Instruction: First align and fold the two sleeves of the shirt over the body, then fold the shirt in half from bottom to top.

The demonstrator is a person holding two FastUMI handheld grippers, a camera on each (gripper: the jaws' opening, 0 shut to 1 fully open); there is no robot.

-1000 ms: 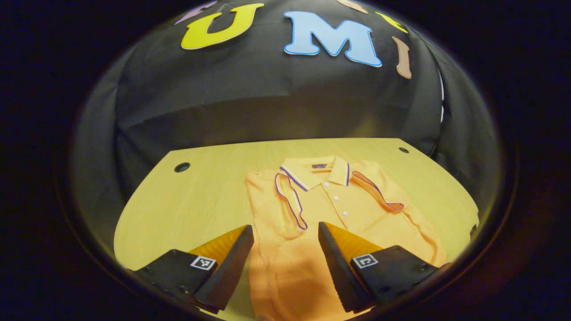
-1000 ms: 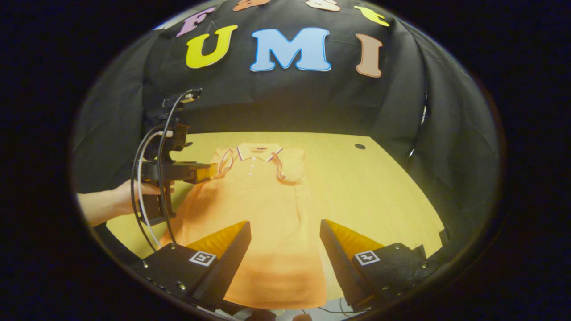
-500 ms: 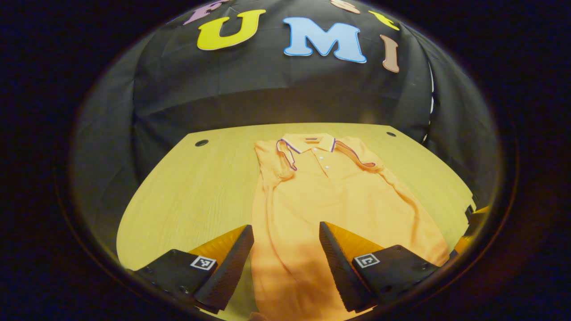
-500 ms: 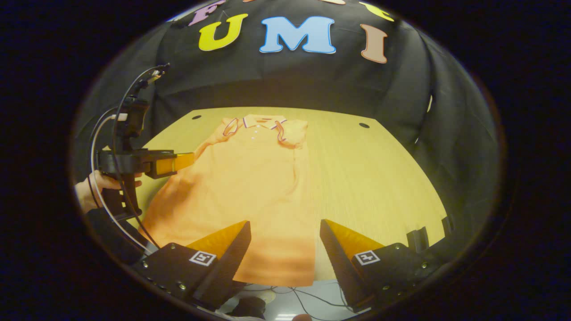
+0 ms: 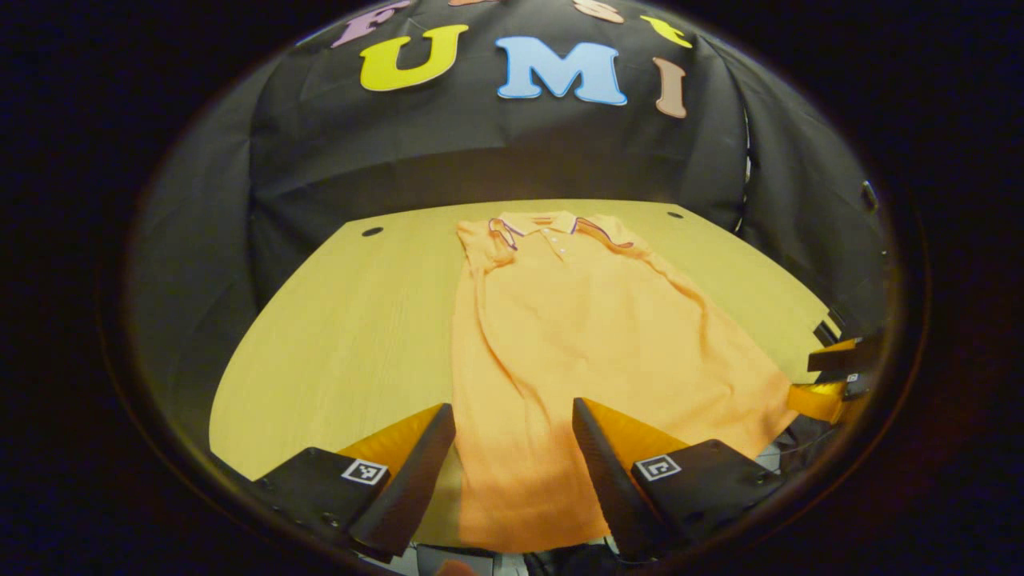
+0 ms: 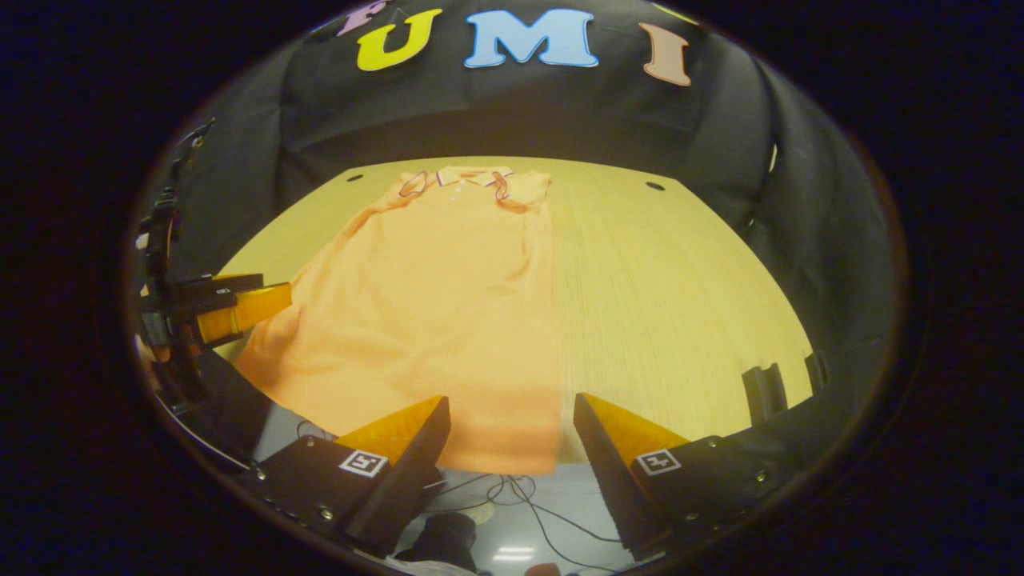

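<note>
Left gripper view: the orange short-sleeved polo shirt (image 5: 576, 336) is laid flat on the pale wooden table (image 5: 344, 336), collar at the far end, hem hanging at the near edge, so the long axis runs straight away from the claws. Left gripper (image 5: 512, 472) is held spread with nothing gripped, the hem's left part just ahead between its fingers. Right gripper (image 6: 512, 472) is spread and empty too, parked by the hem's right corner. Each claw seems about equally close to its own corner for the bottom-up fold.
</note>
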